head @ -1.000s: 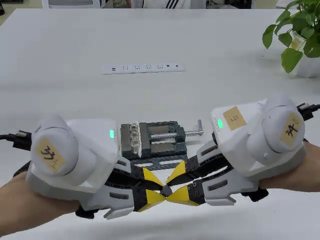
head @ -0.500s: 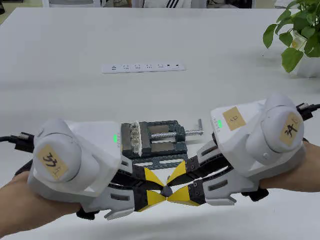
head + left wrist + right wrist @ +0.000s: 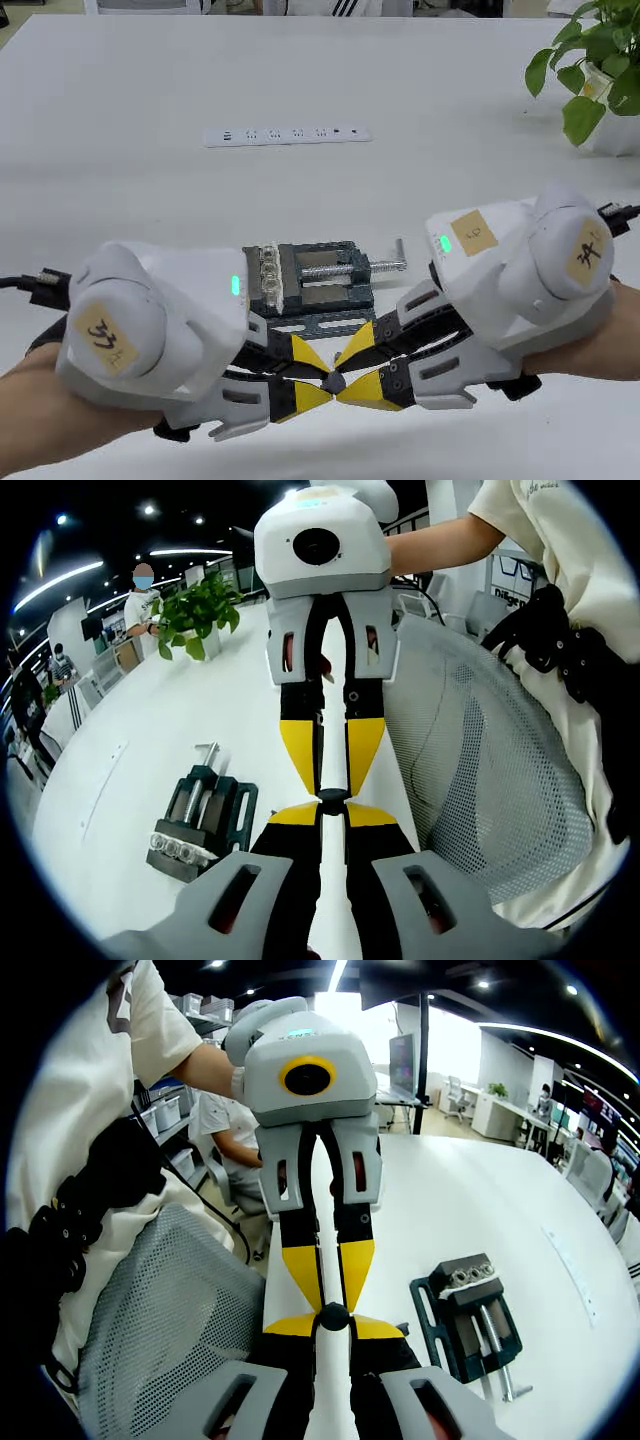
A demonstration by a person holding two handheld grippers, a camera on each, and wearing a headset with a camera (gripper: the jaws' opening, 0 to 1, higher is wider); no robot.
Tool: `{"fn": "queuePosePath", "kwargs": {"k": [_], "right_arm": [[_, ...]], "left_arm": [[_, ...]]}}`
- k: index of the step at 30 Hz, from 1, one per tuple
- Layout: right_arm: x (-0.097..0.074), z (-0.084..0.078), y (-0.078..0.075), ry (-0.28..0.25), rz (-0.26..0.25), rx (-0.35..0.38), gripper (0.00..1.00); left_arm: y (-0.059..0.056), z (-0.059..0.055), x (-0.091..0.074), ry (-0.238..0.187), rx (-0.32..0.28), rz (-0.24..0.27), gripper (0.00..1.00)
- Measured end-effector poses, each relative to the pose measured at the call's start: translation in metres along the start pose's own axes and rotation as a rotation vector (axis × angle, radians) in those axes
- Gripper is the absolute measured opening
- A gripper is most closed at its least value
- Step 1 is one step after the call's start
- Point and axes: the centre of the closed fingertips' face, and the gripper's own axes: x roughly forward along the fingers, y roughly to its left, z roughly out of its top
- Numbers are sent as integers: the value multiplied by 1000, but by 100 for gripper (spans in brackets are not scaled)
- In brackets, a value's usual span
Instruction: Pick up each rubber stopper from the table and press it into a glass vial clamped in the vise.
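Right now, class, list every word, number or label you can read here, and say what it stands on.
"34", handwritten: tan sticker on the right hand-held gripper.
"33", second digit unsure: tan label on the left hand-held gripper.
Too small to read: the second sticker on the right one; the power strip markings.

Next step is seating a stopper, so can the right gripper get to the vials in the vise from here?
Probably yes. The vials stand open-topped in the vise just beyond the right gripper, nothing between, though the left gripper, sharing the rubber stopper, may crowd their side.
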Motion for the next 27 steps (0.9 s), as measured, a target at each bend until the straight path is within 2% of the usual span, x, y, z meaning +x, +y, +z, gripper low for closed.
{"fn": "queuePosePath", "kwargs": {"k": [9,23,27], "right_arm": [[-1,2,-1,-3,-17,-6,8],[-3,1,-3,-22,-12,56,8],[-3,1,-2,-15,-14,40,8]], "left_arm": [[3,0,-1,2,-5,14,4],[3,2,-1,1,-14,30,4],[3,2,0,1,-13,29,4]]}}
